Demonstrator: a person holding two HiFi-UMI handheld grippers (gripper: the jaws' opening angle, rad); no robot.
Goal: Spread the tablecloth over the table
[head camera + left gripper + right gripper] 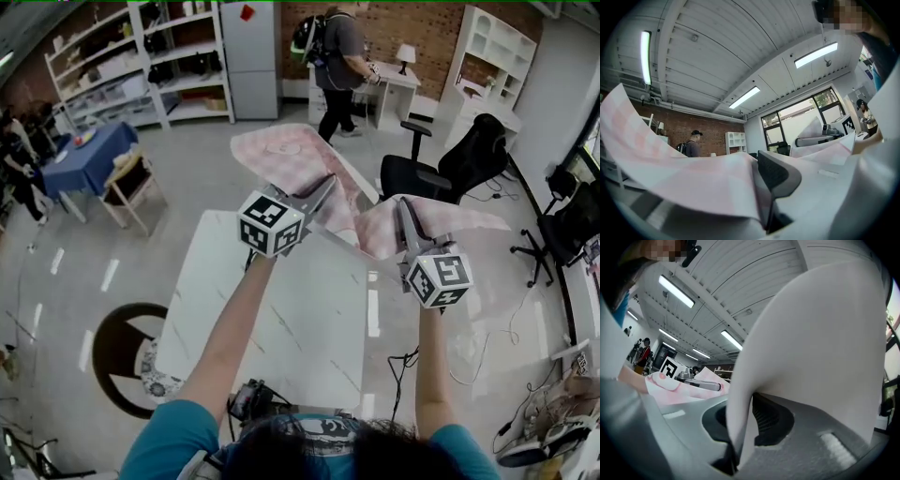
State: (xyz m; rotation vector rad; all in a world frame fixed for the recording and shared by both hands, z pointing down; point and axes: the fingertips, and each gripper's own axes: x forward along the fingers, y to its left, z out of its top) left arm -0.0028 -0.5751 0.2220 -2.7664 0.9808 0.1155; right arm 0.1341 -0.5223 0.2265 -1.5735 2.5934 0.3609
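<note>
A pink checked tablecloth (300, 159) hangs in the air above the far end of the white marble-look table (281, 319). My left gripper (323, 187) is shut on one edge of the cloth, which billows up and away to the left. My right gripper (403, 214) is shut on another edge, and that part spreads to the right (450, 220). In the left gripper view the tablecloth (693, 183) is pinched between the jaws and fills the lower left. In the right gripper view its pale underside (815, 333) rises out of the jaws and covers most of the picture.
A black office chair (450, 164) stands just beyond the table's far right corner. A person with a backpack (337, 56) stands at a white desk (398, 80) at the back. A blue-covered table (84, 155) and wooden chair (131, 187) are far left. Cables (497, 328) lie on the floor right.
</note>
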